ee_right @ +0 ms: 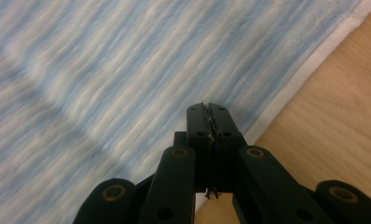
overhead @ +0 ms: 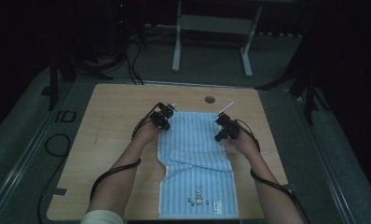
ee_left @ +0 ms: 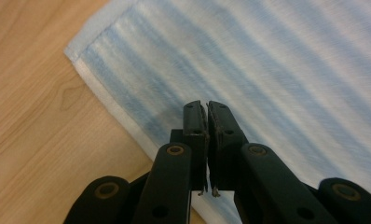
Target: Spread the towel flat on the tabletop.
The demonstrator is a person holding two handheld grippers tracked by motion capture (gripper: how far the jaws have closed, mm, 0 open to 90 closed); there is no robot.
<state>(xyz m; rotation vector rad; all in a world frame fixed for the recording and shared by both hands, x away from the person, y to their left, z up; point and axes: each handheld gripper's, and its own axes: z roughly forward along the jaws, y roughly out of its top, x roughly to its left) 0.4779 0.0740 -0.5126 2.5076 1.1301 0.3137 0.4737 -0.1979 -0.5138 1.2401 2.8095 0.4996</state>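
A blue-and-white striped towel lies lengthwise on the wooden table, reaching from the middle to the front edge, with a crease across its middle. My left gripper hovers at the towel's far left corner. My right gripper is at its far right edge. In the left gripper view the left gripper is shut with nothing between its jaws, over the towel near its white hem. In the right gripper view the right gripper is shut and empty above the towel, beside bare table.
A round cable hole sits in the table beyond the towel. A small printed figure and label mark the towel's near end. A white frame stand is on the floor behind the table. Cables lie at the left.
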